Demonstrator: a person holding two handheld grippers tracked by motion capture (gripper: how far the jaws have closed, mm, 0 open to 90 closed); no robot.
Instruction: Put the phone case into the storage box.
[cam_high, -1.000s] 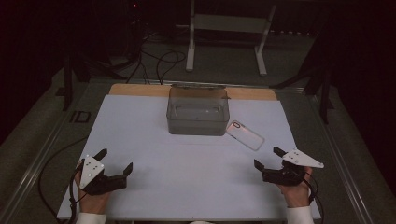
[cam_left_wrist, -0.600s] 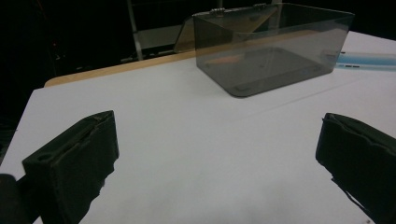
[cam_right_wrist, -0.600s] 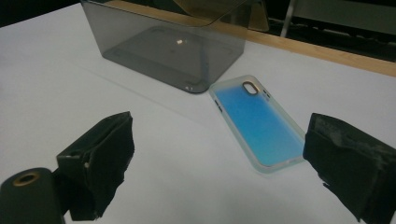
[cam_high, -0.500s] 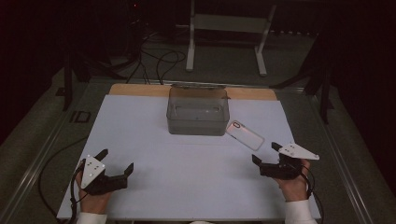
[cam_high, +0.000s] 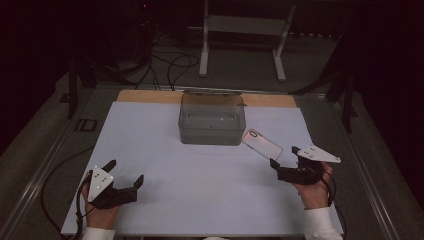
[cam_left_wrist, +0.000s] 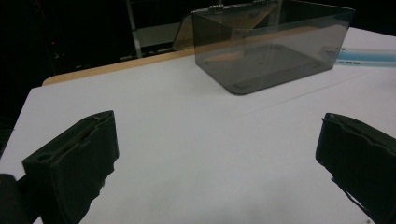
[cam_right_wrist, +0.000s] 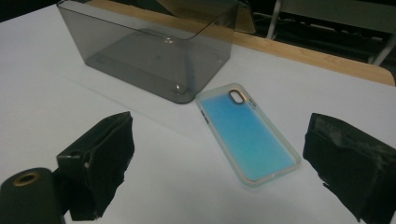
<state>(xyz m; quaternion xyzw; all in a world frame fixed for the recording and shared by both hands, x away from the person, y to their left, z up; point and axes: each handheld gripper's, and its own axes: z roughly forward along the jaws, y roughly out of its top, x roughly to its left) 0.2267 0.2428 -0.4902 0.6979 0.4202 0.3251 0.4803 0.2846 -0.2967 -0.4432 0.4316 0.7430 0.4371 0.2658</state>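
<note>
Both jaws stand wide apart and hold nothing. Right gripper (cam_high: 287, 159) has slid in closer to the phone case (cam_right_wrist: 247, 134), which lies flat beside the clear box (cam_high: 212, 119). Left gripper (cam_high: 125, 172) waits. A grab looks next.

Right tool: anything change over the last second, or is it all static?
The right tool has crept forward and inward toward the phone case, jaws open, nothing gripped yet. No grasp or release by either tool. The left tool stayed put at the near left of the mat, also open. The phone case and the clear box lie where they were.
</note>
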